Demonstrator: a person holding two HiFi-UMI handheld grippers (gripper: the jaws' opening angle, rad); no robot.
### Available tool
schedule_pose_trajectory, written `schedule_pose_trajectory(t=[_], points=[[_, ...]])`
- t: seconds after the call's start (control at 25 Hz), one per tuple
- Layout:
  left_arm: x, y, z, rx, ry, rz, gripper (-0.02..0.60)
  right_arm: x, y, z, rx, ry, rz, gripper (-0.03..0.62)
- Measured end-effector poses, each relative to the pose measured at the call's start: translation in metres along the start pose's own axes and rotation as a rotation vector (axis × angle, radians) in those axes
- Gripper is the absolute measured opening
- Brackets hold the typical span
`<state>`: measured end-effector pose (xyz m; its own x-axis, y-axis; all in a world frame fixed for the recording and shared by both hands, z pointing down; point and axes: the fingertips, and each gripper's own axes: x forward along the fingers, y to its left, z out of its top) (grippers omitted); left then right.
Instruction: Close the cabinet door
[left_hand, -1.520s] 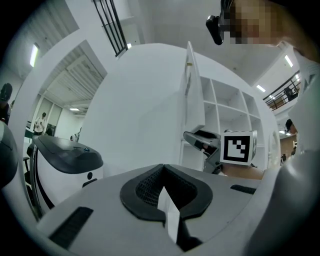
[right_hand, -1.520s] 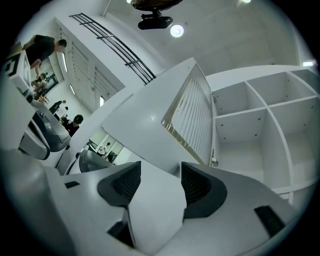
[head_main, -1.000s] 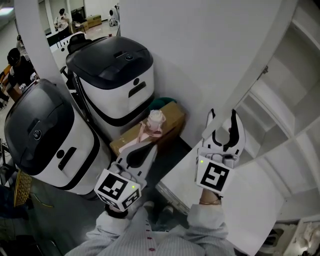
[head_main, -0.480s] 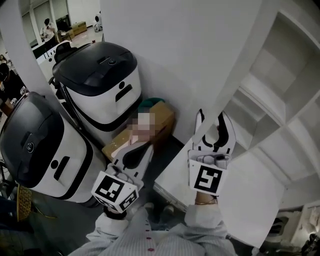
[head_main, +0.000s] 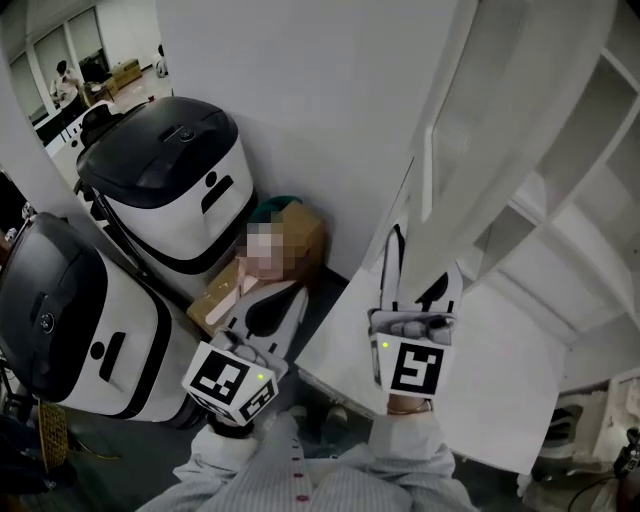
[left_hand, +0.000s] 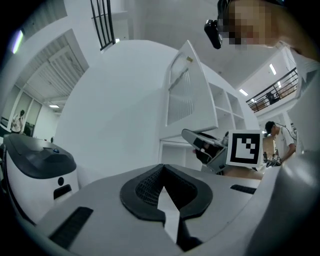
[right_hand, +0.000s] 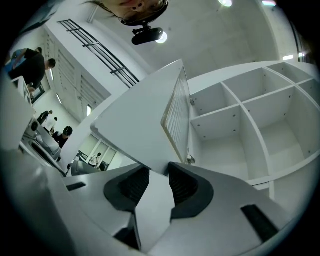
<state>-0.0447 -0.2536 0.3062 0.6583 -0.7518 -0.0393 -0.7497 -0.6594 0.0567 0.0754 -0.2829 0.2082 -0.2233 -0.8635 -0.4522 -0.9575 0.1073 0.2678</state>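
The white cabinet door (head_main: 480, 170) stands open, swung out from the shelved cabinet (head_main: 600, 120). My right gripper (head_main: 418, 262) is at the door's lower edge with its jaws closing. In the right gripper view the door's bottom corner (right_hand: 140, 125) fills the gap of that gripper (right_hand: 159, 172), and both black pads lie against it. My left gripper (head_main: 285, 298) hangs shut and empty to the left, above the floor clutter. In the left gripper view its tips (left_hand: 162, 167) meet, and the right gripper's marker cube (left_hand: 245, 148) shows beyond, under the door (left_hand: 192, 90).
Two white machines with black lids (head_main: 170, 190) (head_main: 60, 320) stand at the left along the wall. A cardboard box (head_main: 300, 240) lies between them and the cabinet. A low white panel (head_main: 500, 350) runs under my right hand. Open shelves (right_hand: 240, 115) are behind the door.
My right gripper went from wide open beside the door's edge to closed around it. Both hands shifted, and the door now crosses over the right gripper's fingers.
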Motion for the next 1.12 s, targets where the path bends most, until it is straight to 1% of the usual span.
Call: schedule_pose_trajectory(t=[0.28, 0.52, 0.72, 0.88, 0.96, 1.12], points=[[0.021, -0.023, 0.003, 0.011, -0.003, -0.062, 0.01, -0.008, -0.016, 0.0, 0.001, -0.002, -0.012, 0.107], [0.033, -0.032, 0.0, 0.019, -0.001, -0.075, 0.009, -0.014, -0.028, -0.004, 0.025, -0.007, -0.02, 0.099], [0.043, -0.039, 0.001, 0.023, -0.003, -0.087, 0.01, -0.02, -0.044, -0.004, 0.012, -0.031, -0.019, 0.087], [0.054, -0.051, 0.0, 0.028, 0.001, -0.109, 0.009, -0.025, -0.064, -0.012, 0.005, -0.008, -0.052, 0.075], [0.06, -0.058, 0.0, 0.032, 0.001, -0.124, 0.009, -0.027, -0.076, -0.016, 0.029, -0.003, -0.061, 0.074], [0.069, -0.069, 0.001, 0.037, 0.001, -0.14, 0.01, -0.028, -0.098, -0.021, 0.09, -0.001, -0.05, 0.074]])
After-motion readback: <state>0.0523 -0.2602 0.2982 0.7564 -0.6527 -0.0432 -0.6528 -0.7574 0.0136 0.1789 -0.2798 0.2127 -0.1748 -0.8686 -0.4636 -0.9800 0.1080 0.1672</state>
